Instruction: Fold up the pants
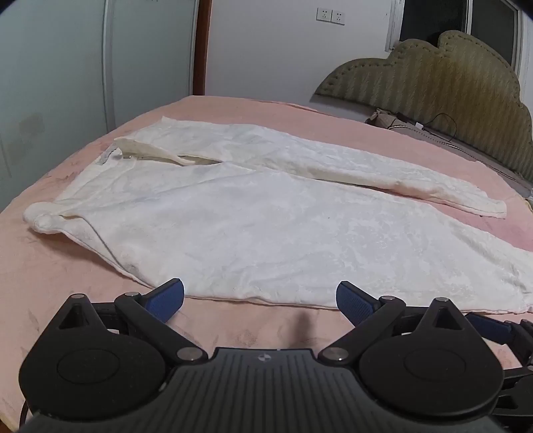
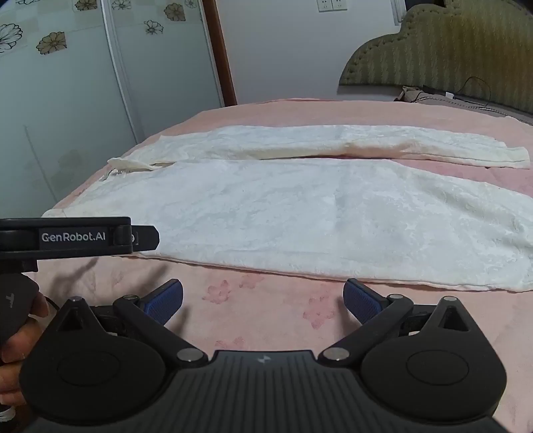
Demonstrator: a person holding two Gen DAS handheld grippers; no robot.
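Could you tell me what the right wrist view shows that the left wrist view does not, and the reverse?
Only the right wrist view shows the left gripper from the side, the hand holding it, and flower-patterned wardrobe doors. Only the left wrist view shows a dark window above the headboard. Both show the white textured pants spread flat on the pink bedspread, the olive padded headboard, wall sockets, and open blue-padded fingers.
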